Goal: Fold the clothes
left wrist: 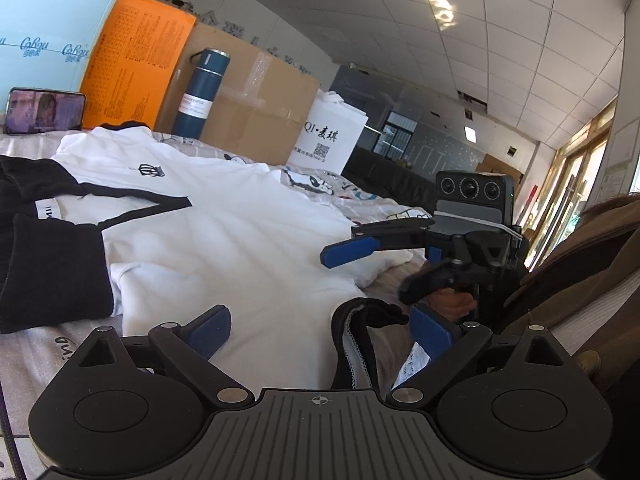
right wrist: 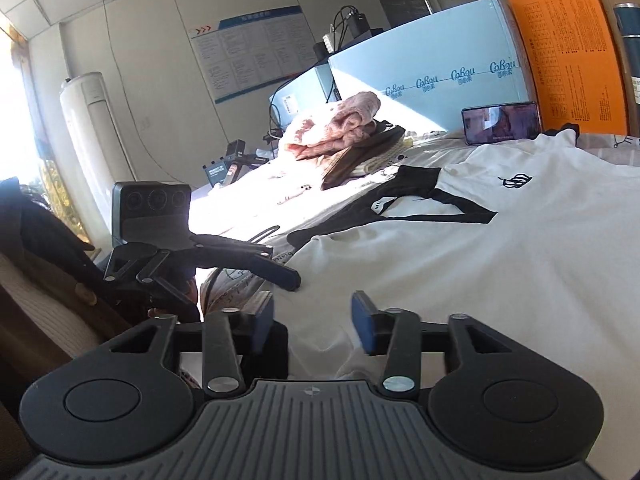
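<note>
A white shirt (left wrist: 224, 236) with a black V trim and black sleeves lies flat on a patterned sheet (left wrist: 360, 196). My left gripper (left wrist: 320, 332) is open wide over the shirt's near edge. A black cuff (left wrist: 360, 316) lies between its blue pads, touching neither. My right gripper (left wrist: 380, 270) hovers open just above the shirt's right edge. In the right wrist view the shirt (right wrist: 480, 264) fills the right side. There my right gripper (right wrist: 314, 318) stands open over the white hem with nothing in it. The left gripper (right wrist: 240, 292) is close by on its left, also open.
At the back stand a propped phone (left wrist: 44, 112), a blue bottle (left wrist: 200, 96), an orange box (left wrist: 136, 64), a cardboard box (left wrist: 260, 112) and a white bag (left wrist: 328, 136). A pile of pink and brown clothes (right wrist: 336, 132) lies far left. A person's brown coat (left wrist: 580, 280) is at the near edge.
</note>
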Demonstrator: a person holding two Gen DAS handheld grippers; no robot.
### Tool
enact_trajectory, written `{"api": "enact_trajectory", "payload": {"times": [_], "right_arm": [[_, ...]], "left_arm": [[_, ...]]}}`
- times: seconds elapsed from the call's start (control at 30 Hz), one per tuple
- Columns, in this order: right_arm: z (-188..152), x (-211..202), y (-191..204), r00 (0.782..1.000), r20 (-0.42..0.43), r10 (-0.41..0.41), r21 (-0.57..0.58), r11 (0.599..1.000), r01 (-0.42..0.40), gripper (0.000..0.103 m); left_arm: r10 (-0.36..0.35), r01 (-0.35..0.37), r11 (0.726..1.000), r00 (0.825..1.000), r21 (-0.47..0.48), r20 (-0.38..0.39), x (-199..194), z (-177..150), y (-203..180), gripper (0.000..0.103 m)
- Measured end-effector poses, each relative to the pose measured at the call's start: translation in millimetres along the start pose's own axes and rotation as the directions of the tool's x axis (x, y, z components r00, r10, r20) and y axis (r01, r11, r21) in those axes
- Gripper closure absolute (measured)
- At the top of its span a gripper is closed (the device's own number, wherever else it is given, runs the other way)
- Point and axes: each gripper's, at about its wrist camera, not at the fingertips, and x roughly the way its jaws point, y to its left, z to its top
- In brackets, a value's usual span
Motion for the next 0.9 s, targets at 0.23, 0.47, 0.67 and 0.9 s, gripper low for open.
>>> {"api": "enact_trajectory", "payload": {"times": [0.23, 0.47, 0.67, 0.9], "right_arm": [[-11.6, -2.5, 18.6, 0.987, -0.138, -0.08, -0.164, 0.985, 0.056, 0.019], [-15.2, 17.5, 13.2, 0.985, -0.117, -0.126, -0.196, 0.975, 0.102, 0.027], [-10.0, 22.3, 2.7, 0.997, -0.062, -0.046, -0.135, 0.99, 0.037, 0.08], [-8.6, 6.1, -20.4, 0.997, 0.061, -0.049, 0.035, 0.998, 0.047, 0.091]], "left_arm": [[0.007, -0.007, 1.0, 1.0, -0.02, 0.005, 3.8, 0.4, 3.8, 0.005], [-0.014, 0.014, 1.0, 1.0, -0.013, 0.014, 2.7, 1.6, -4.0, 0.005], [-0.07, 0.07, 0.997, 0.998, -0.031, 0.006, 7.4, -5.2, -10.3, 0.005], [-0.038, 0.038, 0.999, 0.999, -0.037, -0.002, 10.3, -9.4, -8.2, 0.005]]}}
